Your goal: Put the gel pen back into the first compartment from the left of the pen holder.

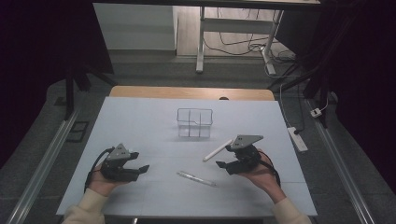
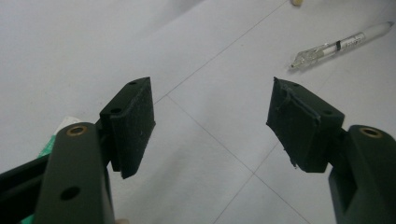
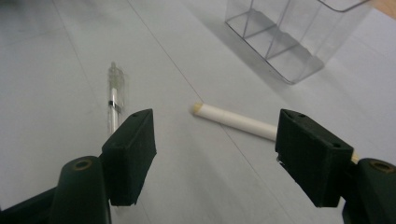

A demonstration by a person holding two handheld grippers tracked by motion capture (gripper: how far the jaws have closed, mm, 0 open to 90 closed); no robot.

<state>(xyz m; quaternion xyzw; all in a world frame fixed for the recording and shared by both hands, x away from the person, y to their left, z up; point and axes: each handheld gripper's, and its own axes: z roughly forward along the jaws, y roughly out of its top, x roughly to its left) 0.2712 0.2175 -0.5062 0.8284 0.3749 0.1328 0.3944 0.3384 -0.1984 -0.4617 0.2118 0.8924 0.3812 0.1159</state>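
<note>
Two pens on the white table (image 1: pixel 140 121), clear divided holder (image 1: pixel 194 122) beyond them.

Right gripper (image 1: pixel 232 164): jaws spread wide, nothing between the pads, nothing pinched. White pen (image 3: pixel 233 119) lies ahead of the jaws on the table, just past the pad tips. Near end hidden behind the right-hand pad in the right gripper view; tan far tip points toward the left-hand pad. Long axis roughly crosswise to the jaw line, slightly skewed, so spanning jaw to jaw rather than running down the gap. Bad for a pinch as is: looks like a wrist roll of about a quarter turn needed, or an approach from the side, so pads land on the barrel's flanks.

Clear pen (image 3: pixel 113 100) ahead of the left-hand pad, axis running away from the jaws, near end hidden behind that pad. Better aligned for a straight closure, but off-centre, not in the gap.

Left gripper (image 1: pixel 138 169): jaws also spread, empty. Clear pen (image 2: pixel 341 45) well ahead and off to the right of its gap, axis diagonal. White pen farther off.

Judgement: right hand nearer to both pens, white one closest to its gap. Holder (image 3: pixel 299 35) ahead and to the right of the right jaws, well apart from both pens.
</note>
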